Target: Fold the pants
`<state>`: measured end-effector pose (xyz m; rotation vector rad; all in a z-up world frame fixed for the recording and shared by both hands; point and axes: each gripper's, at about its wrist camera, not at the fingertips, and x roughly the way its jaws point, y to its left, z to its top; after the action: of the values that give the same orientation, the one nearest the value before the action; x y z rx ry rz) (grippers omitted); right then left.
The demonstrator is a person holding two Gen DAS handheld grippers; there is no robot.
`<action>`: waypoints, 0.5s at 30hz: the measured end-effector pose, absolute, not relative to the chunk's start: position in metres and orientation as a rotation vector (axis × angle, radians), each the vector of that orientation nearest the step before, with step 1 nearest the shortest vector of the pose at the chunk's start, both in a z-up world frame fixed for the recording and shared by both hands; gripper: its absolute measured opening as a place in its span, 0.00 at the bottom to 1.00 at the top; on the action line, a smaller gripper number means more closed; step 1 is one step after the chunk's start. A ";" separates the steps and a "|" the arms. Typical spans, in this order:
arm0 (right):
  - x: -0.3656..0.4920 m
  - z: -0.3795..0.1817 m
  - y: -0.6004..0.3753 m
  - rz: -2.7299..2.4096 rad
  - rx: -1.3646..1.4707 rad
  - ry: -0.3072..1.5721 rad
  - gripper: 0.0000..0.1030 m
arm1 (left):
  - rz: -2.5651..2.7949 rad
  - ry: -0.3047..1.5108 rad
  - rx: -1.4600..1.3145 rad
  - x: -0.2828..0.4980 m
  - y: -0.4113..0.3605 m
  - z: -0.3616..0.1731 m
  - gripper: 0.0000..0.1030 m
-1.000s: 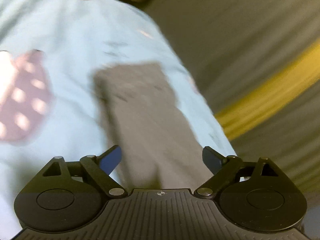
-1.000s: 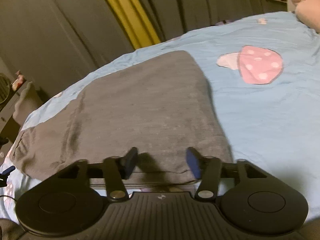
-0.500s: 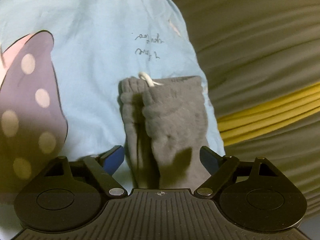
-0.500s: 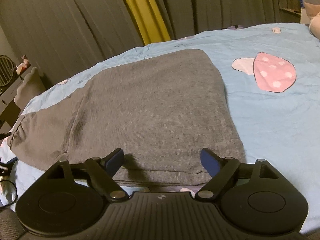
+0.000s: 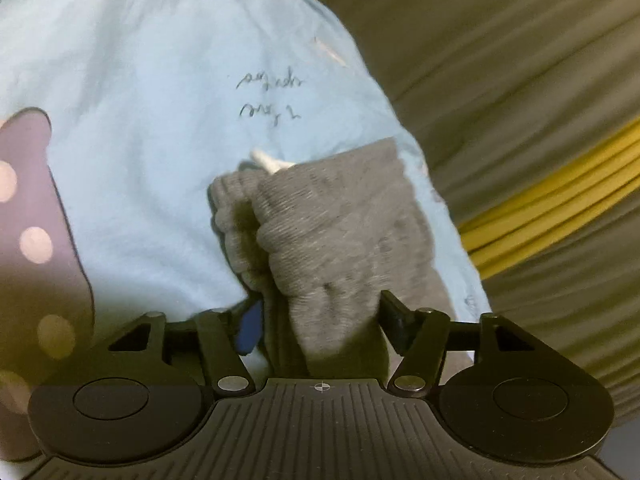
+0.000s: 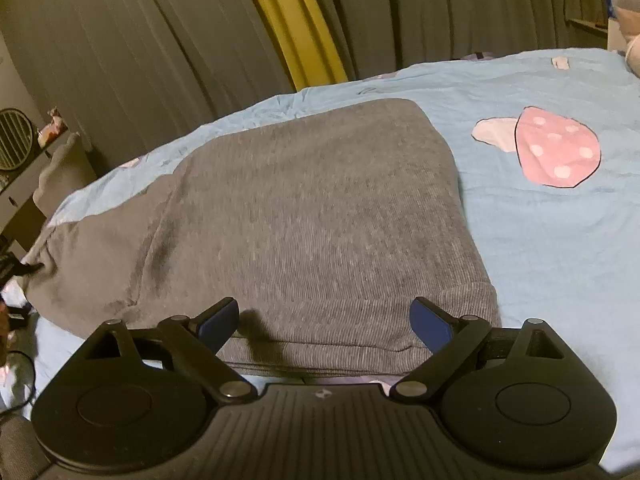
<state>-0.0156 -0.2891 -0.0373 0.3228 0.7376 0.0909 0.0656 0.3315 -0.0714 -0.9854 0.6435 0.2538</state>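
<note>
Left gripper (image 5: 320, 322) clamped on bunched grey pants (image 5: 336, 240), frame centre, cord (image 5: 270, 163) poking out above. Right gripper (image 6: 322, 320) spread wide at folded pants (image 6: 304, 216) edge, lower centre, on blue sheet (image 6: 560, 240).

We see the left gripper (image 5: 318, 326) closed on the bunched waistband of the grey pants (image 5: 340, 232) — a white drawstring (image 5: 269, 163) pokes out above. They lie on a light blue bedsheet (image 5: 140, 120).
</note>
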 end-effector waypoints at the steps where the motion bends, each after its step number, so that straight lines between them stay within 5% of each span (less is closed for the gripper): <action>1: -0.016 -0.037 -0.289 0.091 0.325 0.737 0.92 | 0.254 0.647 -0.982 0.068 0.331 -0.070 0.66; 5: -0.018 -0.035 -0.294 0.090 0.362 0.727 0.92 | 0.291 0.659 -0.939 0.068 0.325 -0.051 0.34; 7: -0.020 -0.033 -0.302 0.091 0.417 0.711 0.92 | 0.272 0.625 -0.927 0.062 0.322 -0.040 0.27; 15: -0.033 -0.025 -0.328 0.055 0.571 0.632 0.92 | 0.170 0.471 -0.650 0.052 0.260 0.045 0.24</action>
<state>-0.0328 -0.3280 -0.0248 0.5711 0.6324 0.0550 0.0522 0.2598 0.0449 -0.6497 0.4709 0.1697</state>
